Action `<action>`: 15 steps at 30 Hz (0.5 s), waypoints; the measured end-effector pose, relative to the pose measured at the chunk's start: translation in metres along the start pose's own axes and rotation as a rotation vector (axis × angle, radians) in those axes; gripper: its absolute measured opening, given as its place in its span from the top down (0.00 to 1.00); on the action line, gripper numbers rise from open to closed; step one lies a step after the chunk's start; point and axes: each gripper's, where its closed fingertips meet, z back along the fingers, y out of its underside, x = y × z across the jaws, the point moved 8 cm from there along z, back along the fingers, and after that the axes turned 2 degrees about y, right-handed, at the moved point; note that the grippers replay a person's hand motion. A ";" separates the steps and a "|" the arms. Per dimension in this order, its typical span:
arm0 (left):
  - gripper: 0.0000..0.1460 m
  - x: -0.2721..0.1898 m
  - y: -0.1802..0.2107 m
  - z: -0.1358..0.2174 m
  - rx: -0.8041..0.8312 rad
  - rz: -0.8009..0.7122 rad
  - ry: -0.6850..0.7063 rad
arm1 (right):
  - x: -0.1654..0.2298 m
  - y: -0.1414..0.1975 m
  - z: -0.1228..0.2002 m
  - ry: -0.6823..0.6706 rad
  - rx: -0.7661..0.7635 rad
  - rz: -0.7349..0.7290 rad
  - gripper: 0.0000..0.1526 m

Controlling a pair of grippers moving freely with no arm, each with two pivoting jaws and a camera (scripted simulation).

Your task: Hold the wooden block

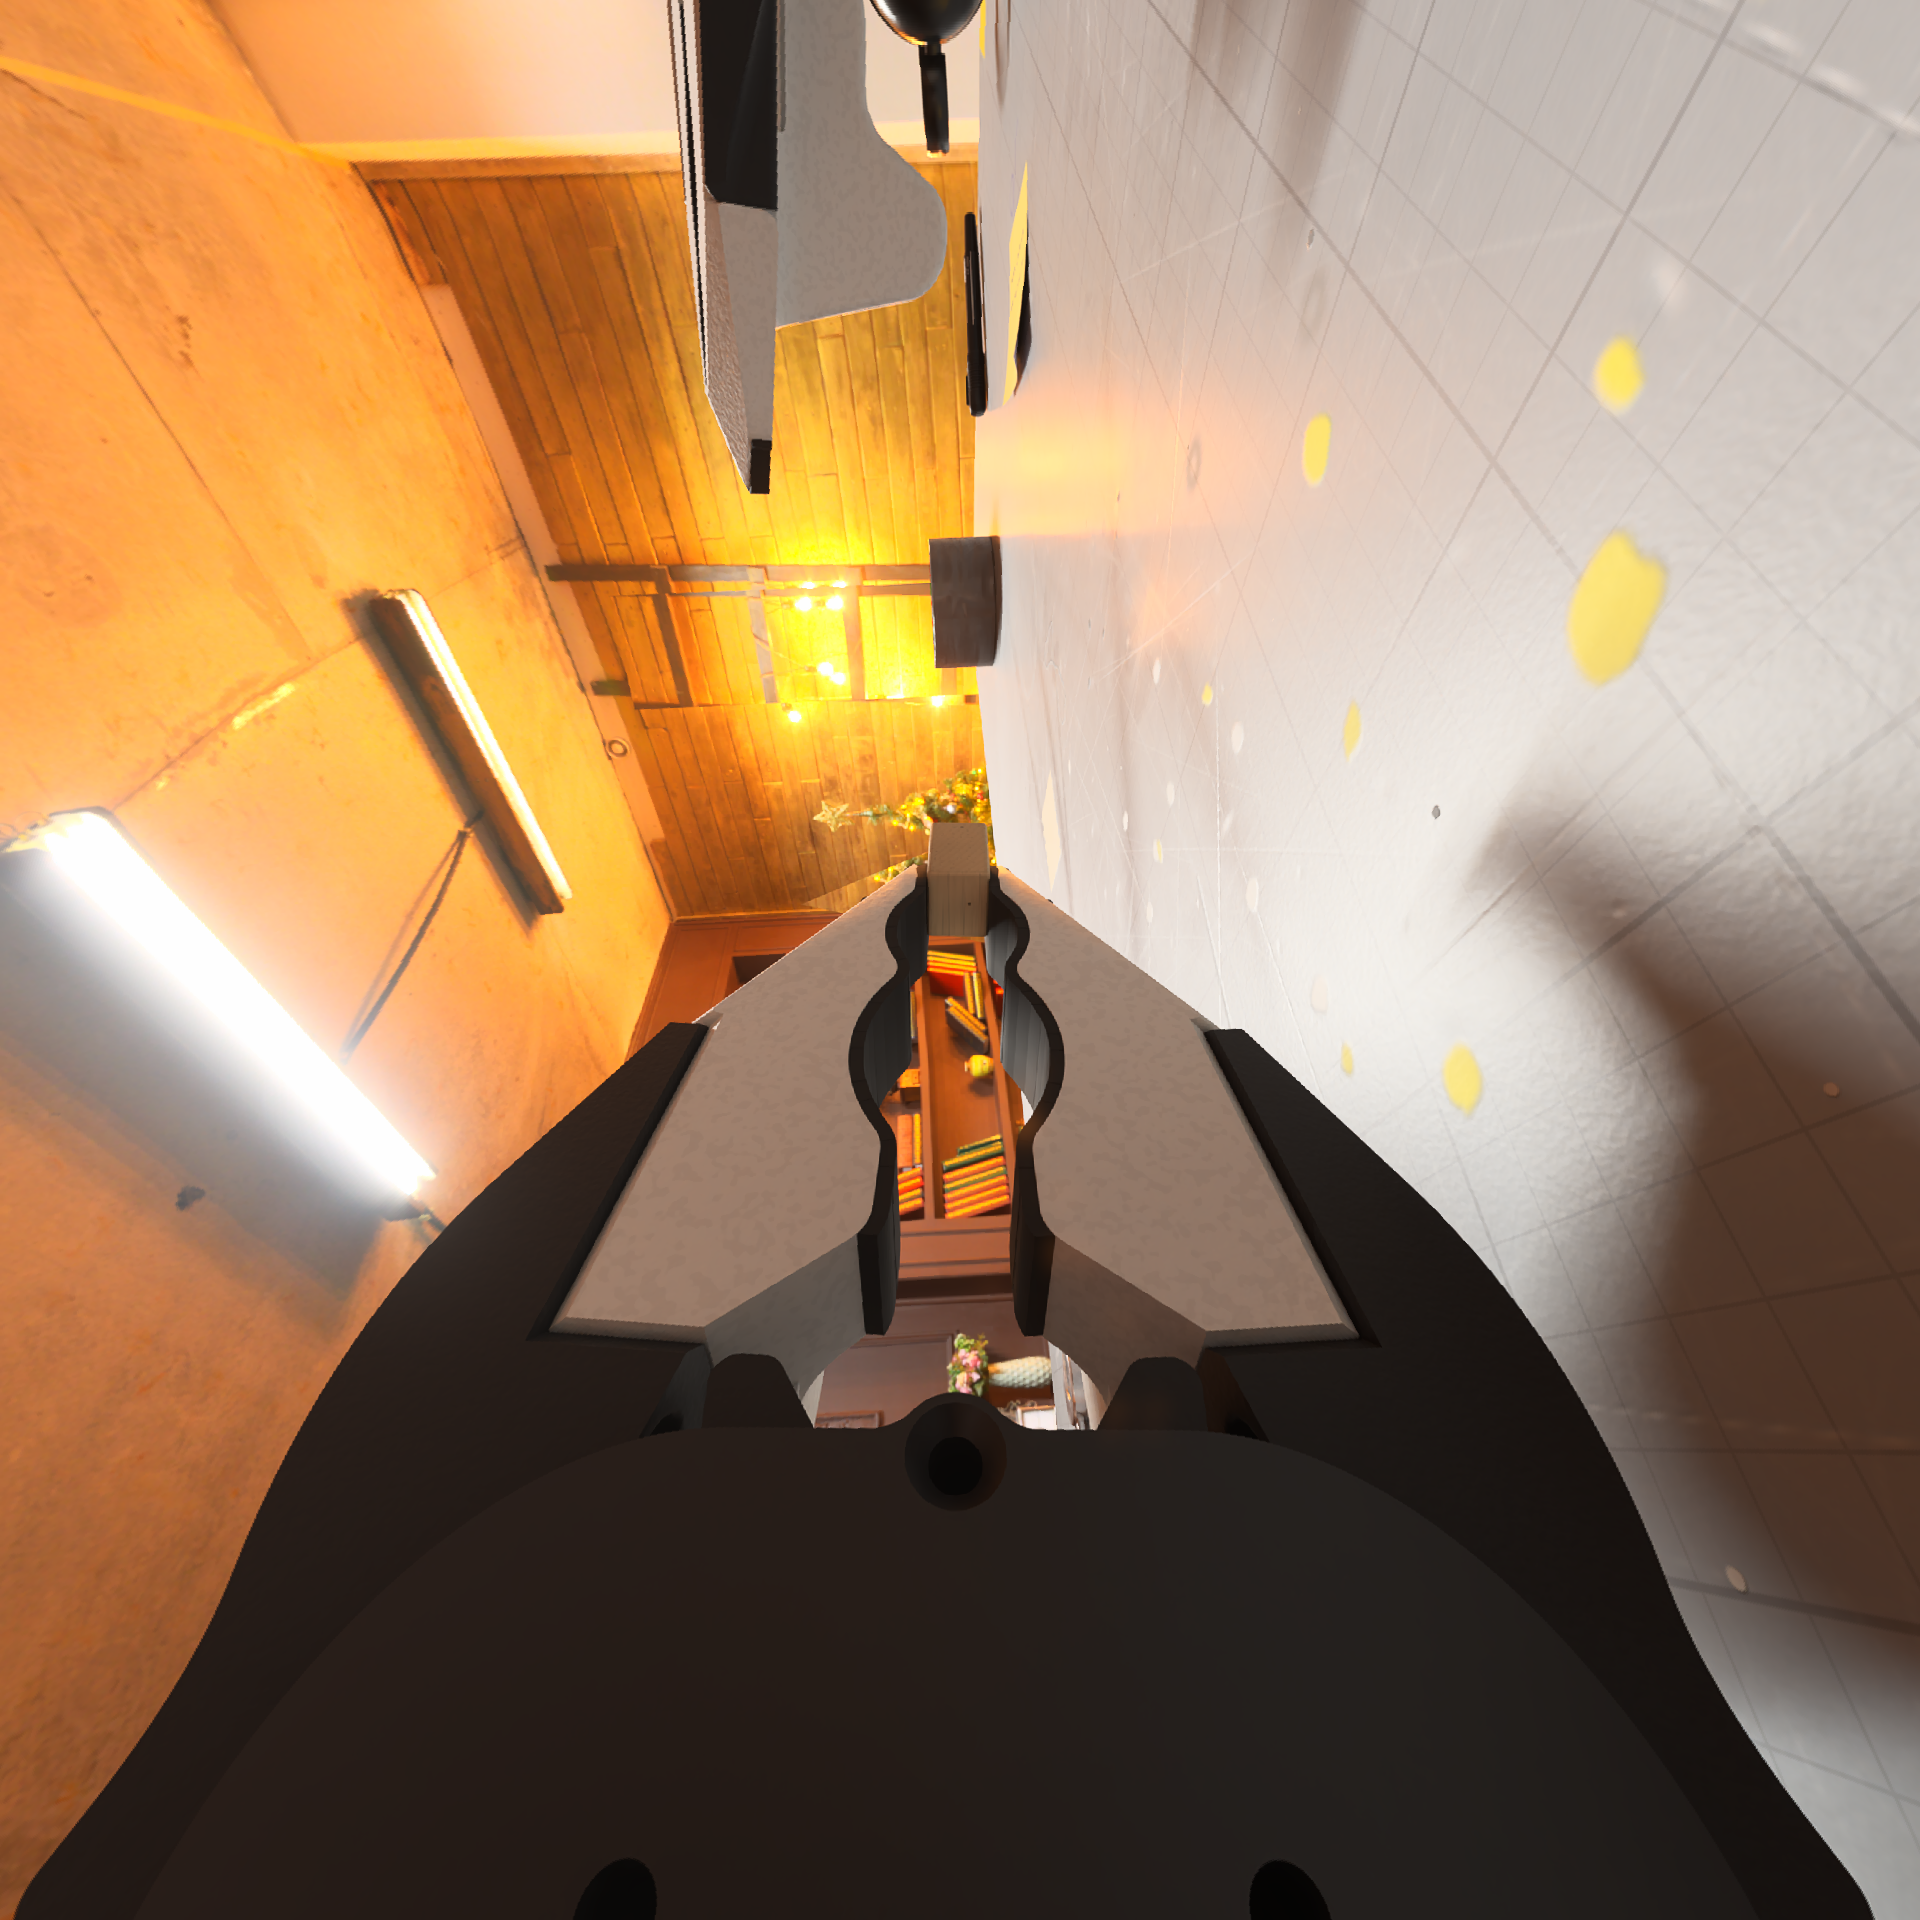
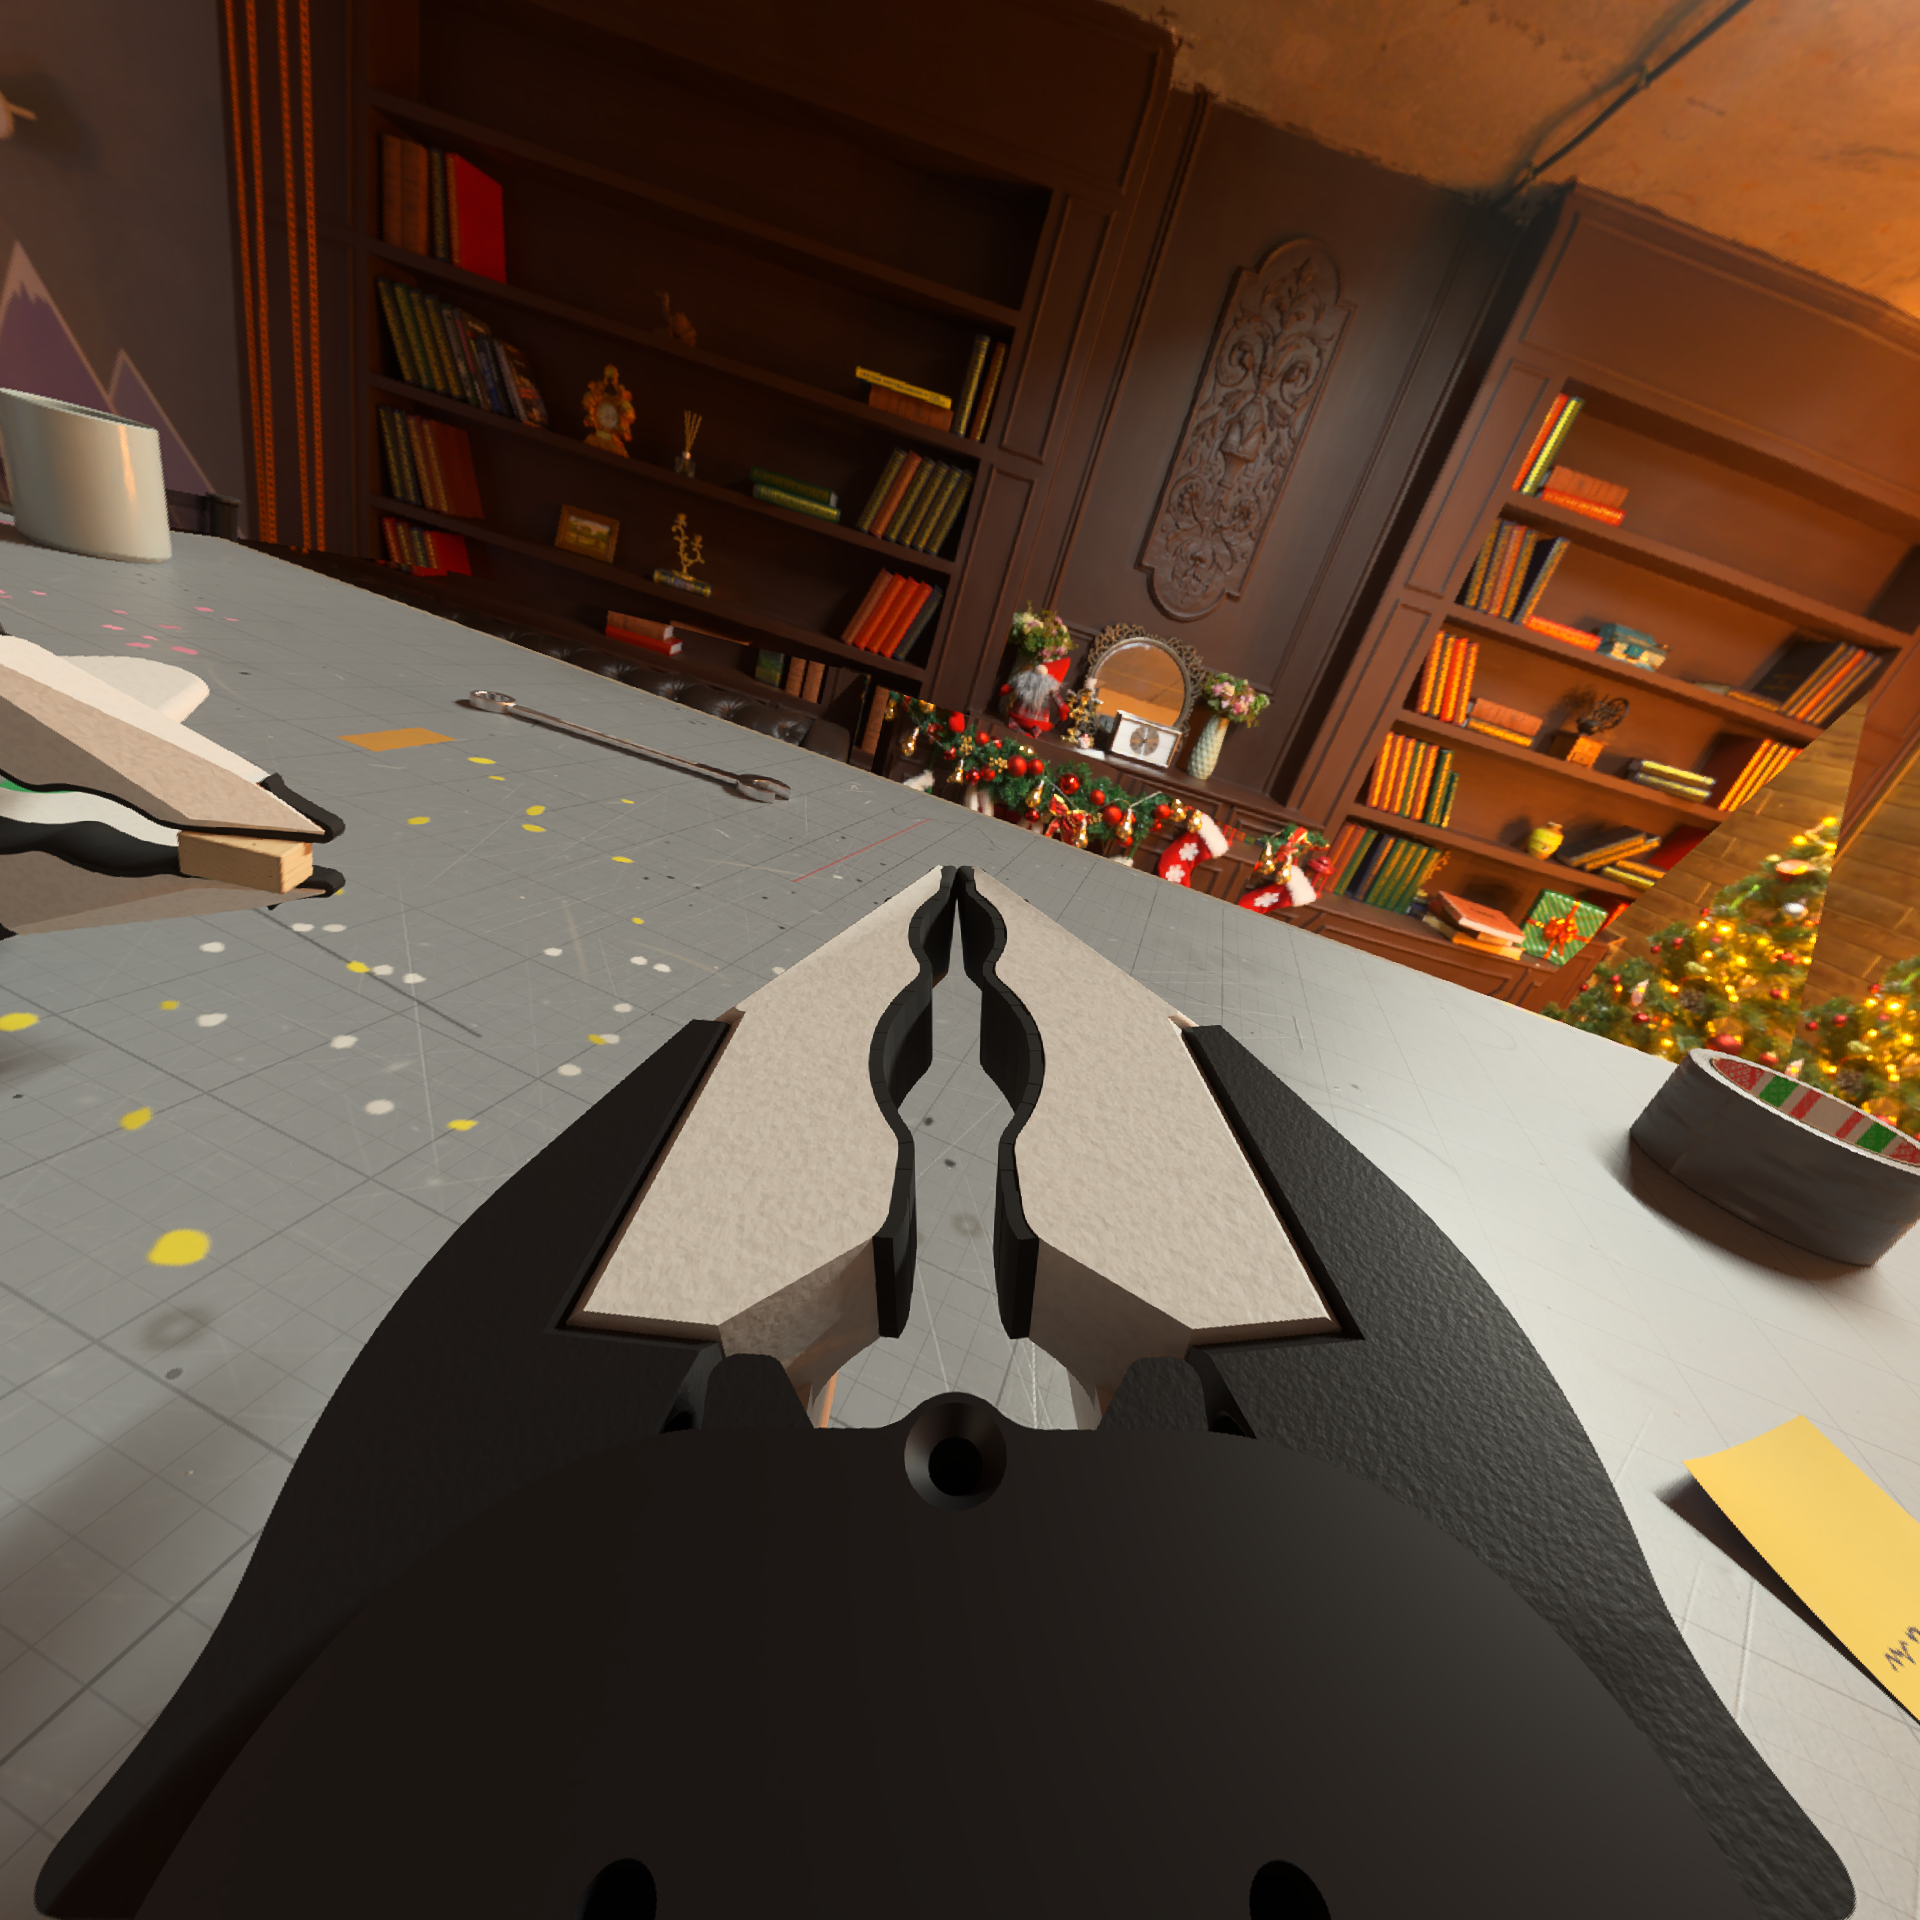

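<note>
Left wrist view: left gripper rolled sideways, jaws clenched on block at their tips, counter beside them, tape roll beyond; right wrist view: right gripper jaws closed, empty, above counter, block far left in left gripper, wrench ahead.

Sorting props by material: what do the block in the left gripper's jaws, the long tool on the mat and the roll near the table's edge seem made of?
Block: pale unfinished wood, faint grain. Tool, a wrench: polished metal, silvery sheen. Roll: probably matte grey tape on a cardboard-like core.
</note>
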 end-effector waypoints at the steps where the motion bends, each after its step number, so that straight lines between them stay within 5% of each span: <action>1: 0.94 0.000 0.000 0.000 0.000 0.000 0.000 | 0.000 0.000 0.000 0.000 0.000 0.000 1.00; 15: 0.94 0.002 0.000 0.000 0.002 0.002 -0.014 | 0.000 0.000 0.000 -0.001 -0.001 0.001 1.00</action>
